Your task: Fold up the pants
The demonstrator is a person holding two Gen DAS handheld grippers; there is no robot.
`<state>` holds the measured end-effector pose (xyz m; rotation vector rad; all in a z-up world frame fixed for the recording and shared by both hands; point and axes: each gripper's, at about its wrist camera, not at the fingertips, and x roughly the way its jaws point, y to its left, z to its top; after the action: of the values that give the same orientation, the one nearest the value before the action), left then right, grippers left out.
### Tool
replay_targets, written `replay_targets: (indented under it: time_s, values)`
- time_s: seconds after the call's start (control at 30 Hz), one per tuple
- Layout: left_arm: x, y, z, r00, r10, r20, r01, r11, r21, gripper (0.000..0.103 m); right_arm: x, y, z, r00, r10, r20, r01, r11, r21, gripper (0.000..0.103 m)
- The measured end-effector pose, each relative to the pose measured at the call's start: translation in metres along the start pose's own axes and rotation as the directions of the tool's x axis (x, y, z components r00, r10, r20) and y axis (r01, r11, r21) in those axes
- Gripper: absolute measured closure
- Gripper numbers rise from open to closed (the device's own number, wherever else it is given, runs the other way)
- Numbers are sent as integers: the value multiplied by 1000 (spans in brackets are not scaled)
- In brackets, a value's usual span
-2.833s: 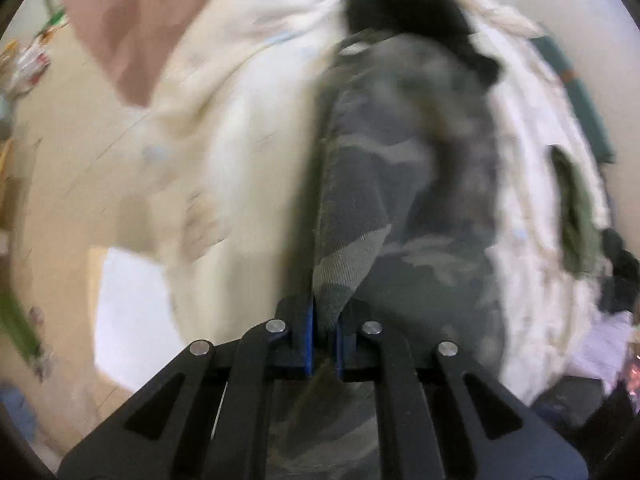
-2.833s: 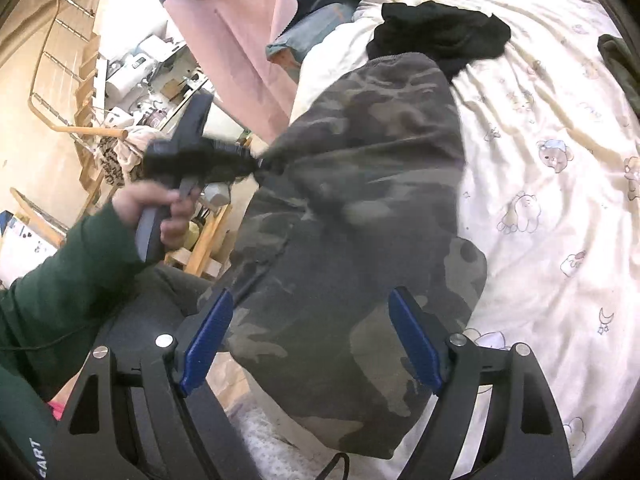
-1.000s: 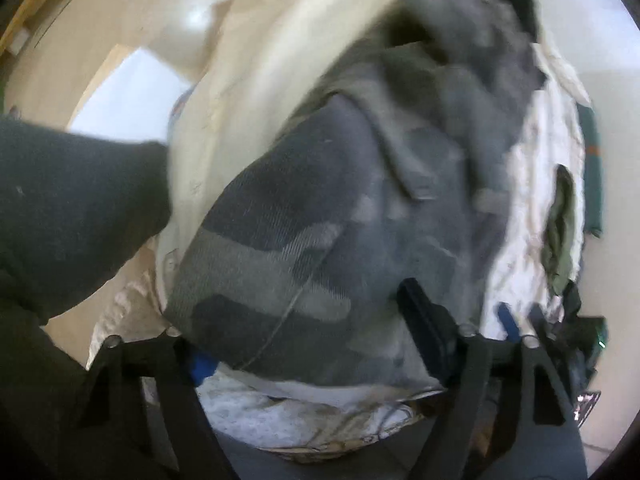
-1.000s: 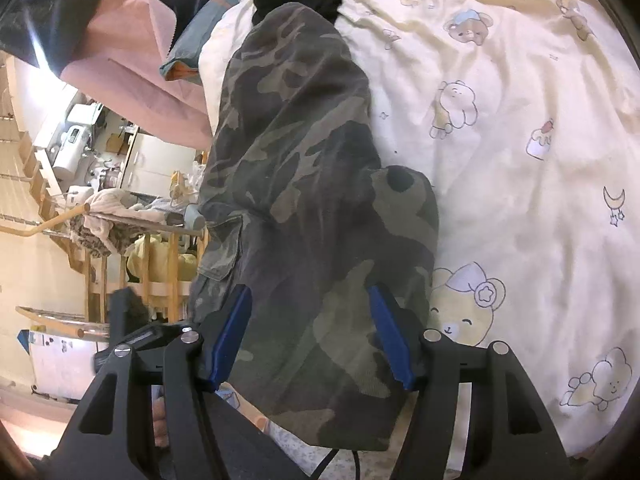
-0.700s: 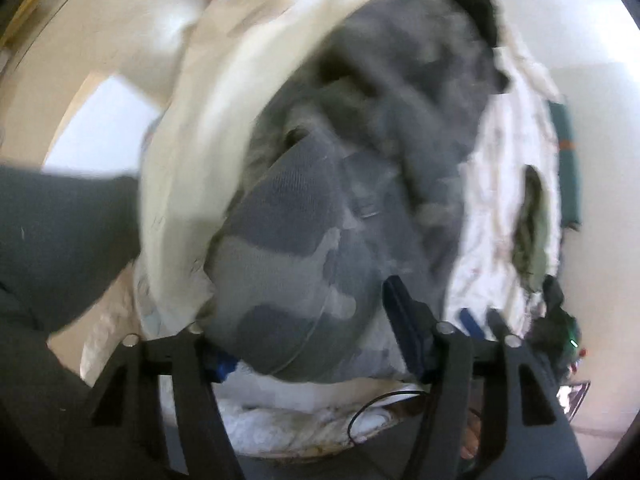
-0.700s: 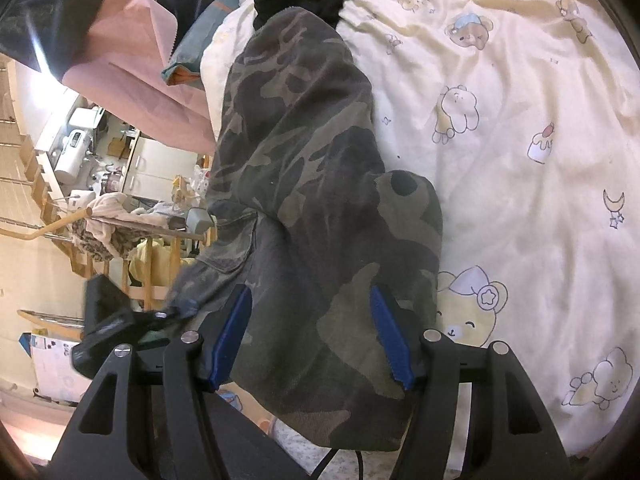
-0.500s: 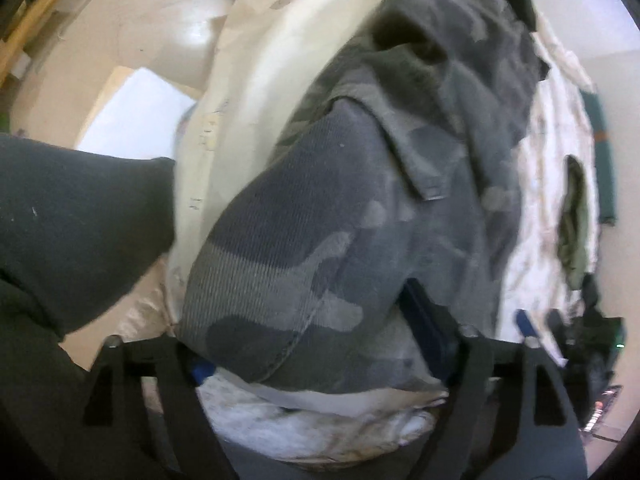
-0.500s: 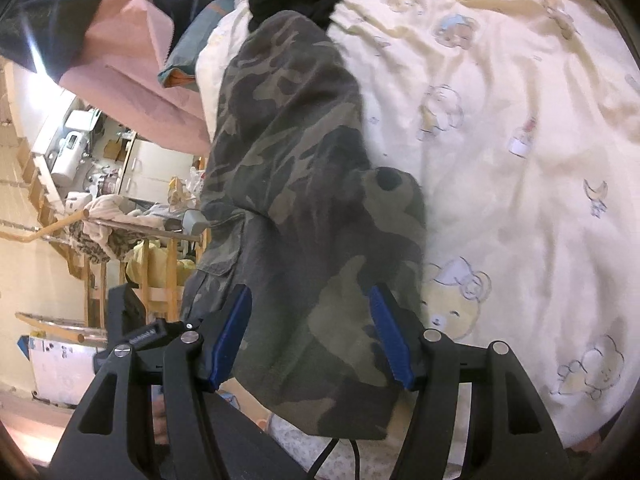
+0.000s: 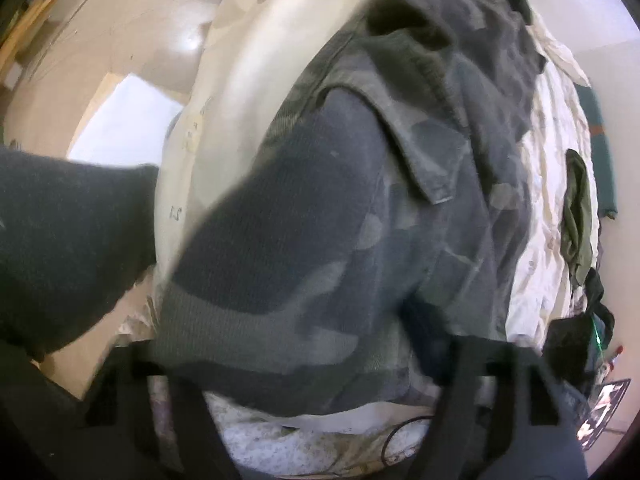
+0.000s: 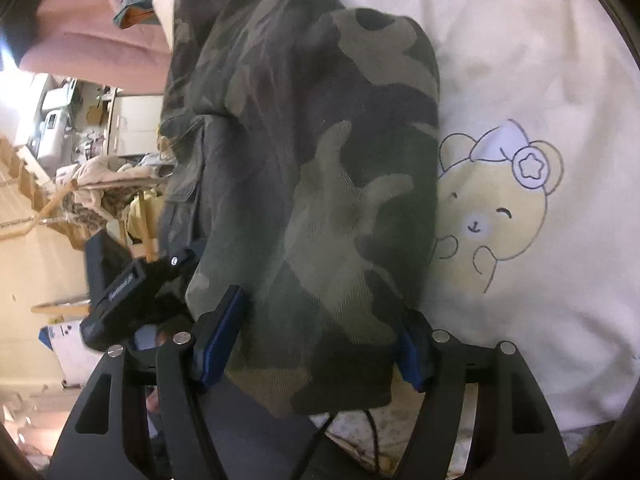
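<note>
- Since half a second ago the right tool (image 10: 316, 344) has dropped closer to the bed (image 10: 520, 60), so the pants (image 10: 304, 152) now fill more of its view, and its jaws have just been opening; the left tool (image 9: 304, 356) jaws have just been closing, with the pants hem between them.
- Left wrist view: the camouflage pants (image 9: 360, 184) hang over the near edge of the bed (image 9: 240, 60), the ribbed hem lowest and a pocket flap higher up.
- The hem lies between the two left fingers; the picture is blurred and cloth hides the left finger, so I cannot tell whether the pads press it.
- A dark sleeve (image 9: 68, 240) enters from the left, over the floor (image 9: 100, 40).
- Right wrist view: the folded pants lie along the left edge of the bed, on a cream sheet printed with a bear (image 10: 496, 208).
- The right tool stands wide, its blue pads astride the near end of the pants, cloth between them, not squeezed.
- The left tool (image 10: 132, 288) shows at the pants' left edge, by the pocket.
- A pink cloth (image 10: 92, 28) hangs at the upper left.
</note>
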<state>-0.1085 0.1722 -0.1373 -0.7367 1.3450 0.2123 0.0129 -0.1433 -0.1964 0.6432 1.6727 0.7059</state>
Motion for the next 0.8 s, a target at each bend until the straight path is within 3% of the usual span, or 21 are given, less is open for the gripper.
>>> replay_targets:
  time_s: [0.03,0.1,0.13,0.17,0.23,0.27,0.37,0.4,0.43,0.5,0.57,0.73,0.8]
  values:
    - [-5,-3,-1,1000,2,13,-3,1000,23,61,1,0,2,1000,7,-2,-7,1000,1,32]
    - [-16,-10,-5,999,-8,39,5,998,62,70,-1,6,4,1000,11,2,-11,1000,-13,33]
    - [-21,-11,-7,998,-28,54,24,997,73,72,-8,12,4,999,51,17,-50,998,-30,33]
    - [-25,-11,-8,997,-50,62,45,995,89,73,-11,17,2,997,67,29,-66,996,-52,34]
    - [-25,-9,-4,996,-73,56,69,995,78,74,-7,19,-1,999,-9,35,12,996,-93,33]
    - [-23,-5,-3,996,-71,46,68,996,66,74,3,11,-1,999,-52,-3,51,997,-62,33]
    - [-7,5,3,999,-51,-16,51,999,19,71,14,2,1,999,-22,-27,21,1000,-19,32]
    - [-3,7,4,999,-48,-21,47,999,-11,68,15,5,1,1000,-4,-24,3,1000,-24,40]
    - [-2,8,4,998,-53,-19,53,998,-27,68,13,10,3,1000,4,0,-4,999,-45,61]
    - [-8,4,5,996,-85,-5,85,996,-10,75,10,26,3,999,-41,31,45,992,-117,74]
    - [-27,-3,3,990,-139,30,138,990,30,77,-1,37,1,999,-8,52,15,991,-134,81]
    - [-112,-24,9,938,-319,134,309,947,92,80,-72,79,-5,979,99,180,-58,974,-219,84]
    - [-155,-40,11,904,-383,189,362,922,134,80,-117,108,-10,957,158,242,-84,954,-287,84]
